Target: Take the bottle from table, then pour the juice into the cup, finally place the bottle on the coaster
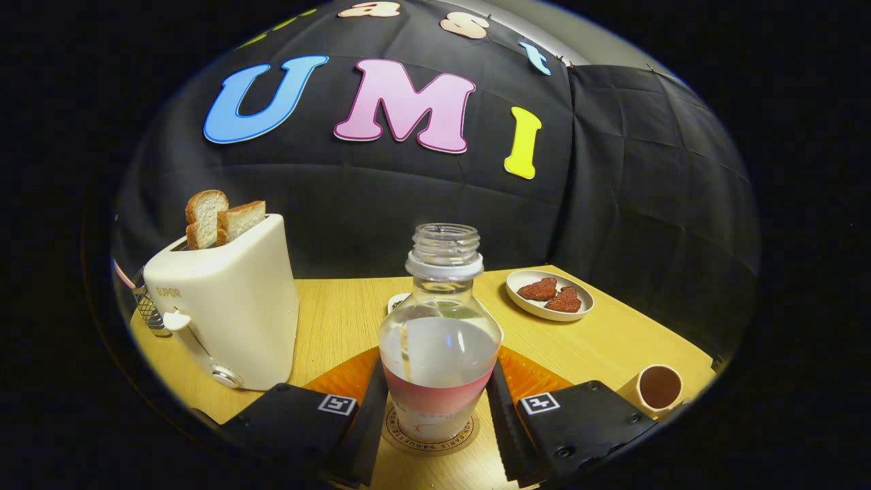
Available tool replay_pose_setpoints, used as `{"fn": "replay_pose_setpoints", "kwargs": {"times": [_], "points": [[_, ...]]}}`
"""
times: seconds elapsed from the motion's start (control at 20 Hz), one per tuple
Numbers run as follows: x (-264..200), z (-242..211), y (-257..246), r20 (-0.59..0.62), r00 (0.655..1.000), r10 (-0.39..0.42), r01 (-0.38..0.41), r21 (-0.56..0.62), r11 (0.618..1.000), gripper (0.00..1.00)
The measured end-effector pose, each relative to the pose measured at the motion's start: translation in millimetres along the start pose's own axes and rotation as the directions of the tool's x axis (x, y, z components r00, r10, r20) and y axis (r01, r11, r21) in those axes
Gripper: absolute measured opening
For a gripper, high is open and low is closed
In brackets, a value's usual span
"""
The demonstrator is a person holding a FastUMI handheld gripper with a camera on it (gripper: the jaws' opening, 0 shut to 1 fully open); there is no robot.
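Half-full bottle [439,340] between seemingly parted tongs [437,415]

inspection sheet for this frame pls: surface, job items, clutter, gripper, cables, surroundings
Surface: wooden table, no spills seen.
Job's things: uncapped bottle, upright on the coaster, part full of clear liquid; cup beyond the right finger, contents unclear.
Clutter: toaster holding two bread slices; plate with two reddish pieces; a small white item behind the bottle, unclear.
Grippers: hand-held gripper fingers flank the bottle's base; contact cannot be told.
Cables: a striped cord by the toaster.
Surroundings: black cloth booth wall.
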State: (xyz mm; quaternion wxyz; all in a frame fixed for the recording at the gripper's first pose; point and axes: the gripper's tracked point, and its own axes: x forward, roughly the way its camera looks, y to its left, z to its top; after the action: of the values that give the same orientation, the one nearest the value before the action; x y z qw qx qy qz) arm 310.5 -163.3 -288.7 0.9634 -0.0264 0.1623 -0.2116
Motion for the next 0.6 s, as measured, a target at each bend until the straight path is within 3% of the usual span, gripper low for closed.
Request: {"fn": "replay_pose_setpoints", "kwargs": {"times": [0.4, 0.5, 0.6], "points": [[-4.1, -5.4, -3.8, -0.033, 0.999, -0.015, 0.016, 0.050, 0.999, 0.80], [-7.4, -5.3, 1.0, -0.033, 0.999, 0.004, -0.002, 0.055, 0.998, 0.97], [-14.0, -7.2, 0.9, -0.039, 0.999, 0.011, -0.010, 0.040, 0.999, 0.99]]}}
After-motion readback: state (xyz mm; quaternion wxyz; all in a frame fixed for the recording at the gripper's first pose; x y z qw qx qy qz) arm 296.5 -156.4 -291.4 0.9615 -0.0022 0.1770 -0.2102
